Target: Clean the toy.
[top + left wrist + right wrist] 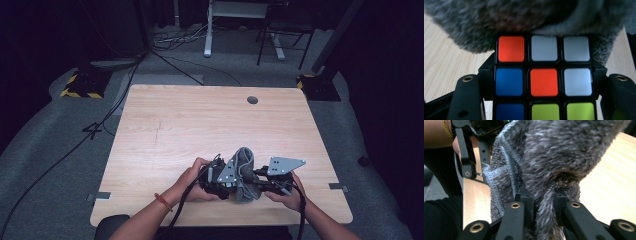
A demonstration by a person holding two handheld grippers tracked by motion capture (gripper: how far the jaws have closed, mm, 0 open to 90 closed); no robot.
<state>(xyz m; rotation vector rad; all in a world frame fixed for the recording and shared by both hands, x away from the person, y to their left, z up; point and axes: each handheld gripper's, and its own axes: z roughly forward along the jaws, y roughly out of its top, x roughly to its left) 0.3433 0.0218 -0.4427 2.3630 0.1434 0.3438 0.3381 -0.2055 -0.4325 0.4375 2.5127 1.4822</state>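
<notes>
Two tongs meet near the front edge of the table [165,120], a little right of its middle, with a grey fluffy cloth [244,172] bunched up between them. The left tongs [544,82] are clamped on a puzzle cube [544,80], one black jaw on either side of it; the face turned to the left gripper view reads orange, white, white along its top row, blue, orange, white in the middle, and blue, then two yellow-green squares (cut off by the lower border) at the bottom. The cloth hangs over the cube's top edge and touches it. The right tongs [544,206] are pinched on a fold of that same cloth, the fabric squeezed into a narrow strip between the jaws and billowing out above them. In the right gripper view the cloth's stitched hem [495,187] runs down its left side, close beside the jaws of the left tongs. From the high view, both hands rest low over the table, the left hand [192,175] and right hand [287,197] on either side of the bundle, which rises between the two grey plates.
</notes>
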